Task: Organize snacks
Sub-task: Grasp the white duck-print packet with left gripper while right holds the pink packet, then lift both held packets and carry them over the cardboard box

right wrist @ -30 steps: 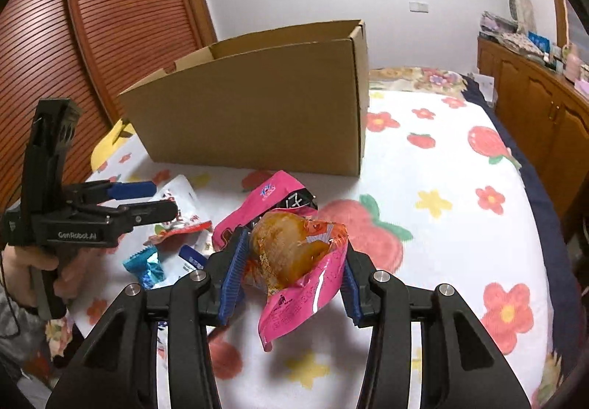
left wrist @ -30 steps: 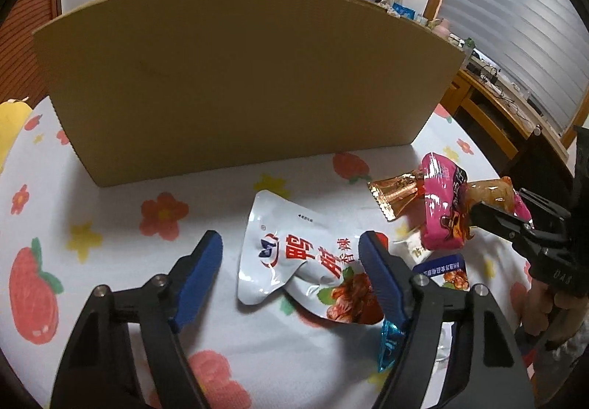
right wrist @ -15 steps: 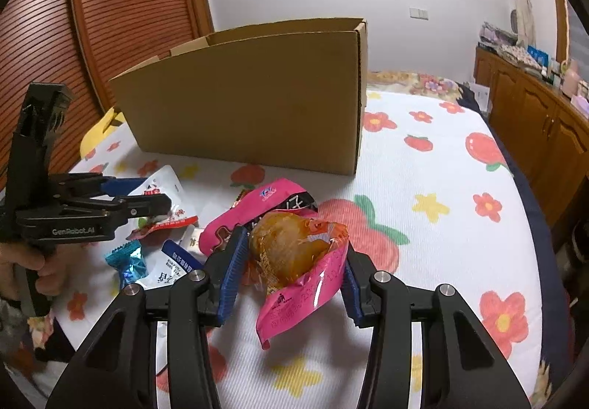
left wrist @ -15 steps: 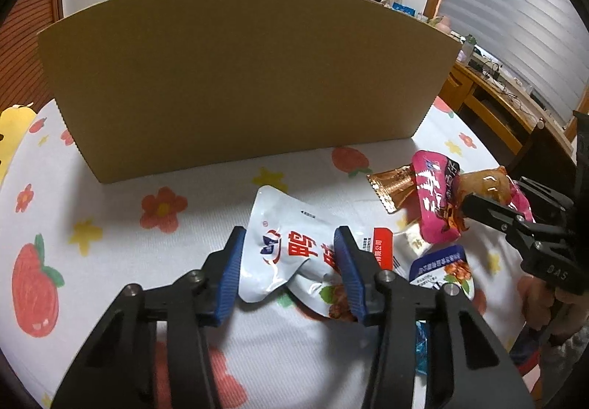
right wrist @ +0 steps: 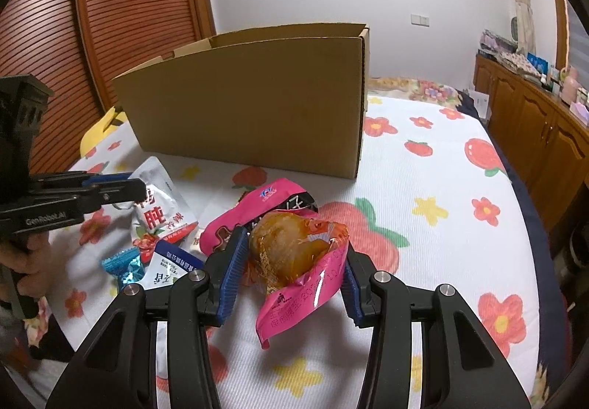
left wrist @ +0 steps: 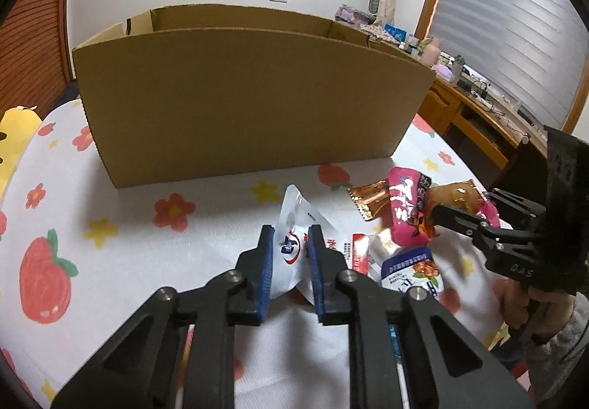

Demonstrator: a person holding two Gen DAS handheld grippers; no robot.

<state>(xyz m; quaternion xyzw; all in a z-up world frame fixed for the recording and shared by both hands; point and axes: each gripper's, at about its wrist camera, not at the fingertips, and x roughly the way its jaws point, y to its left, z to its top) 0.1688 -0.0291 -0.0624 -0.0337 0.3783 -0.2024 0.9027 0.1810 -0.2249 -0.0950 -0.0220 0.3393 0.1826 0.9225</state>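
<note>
left gripper: pinching the white snack pouch between the blue pads; the pouch is standing on edge, its top pointing toward 12 o'clock, its lower part hiding behind the jaws.
right gripper: clamping the pink-wrapped bun; jaws are pressing both sides of the pack, the pink tail is hanging down toward 6 o'clock. In the left wrist view this gripper is sitting at 3 o'clock, with the person's hand showing below it.
cardboard box: standing open-topped at 12 o'clock in both views, well apart from both grippers; cannot tell what is lying inside.
loose snacks: lying in a heap between the two grippers. Pink packet is lying just beyond the bun at 11 o'clock in the right wrist view; gold-foil wrapper is touching its left end in the left wrist view; blue-and-white sachet is sitting at 4 o'clock from the left gripper; blue foil candy is lying at 9 o'clock in the right wrist view, just beside the sachet.
surface: white bedspread printed with strawberries, flowers and stars is carrying everything.
surroundings: wooden cabinets are running along the 3 o'clock side; slatted wooden door is filling 10 o'clock in the right wrist view.
</note>
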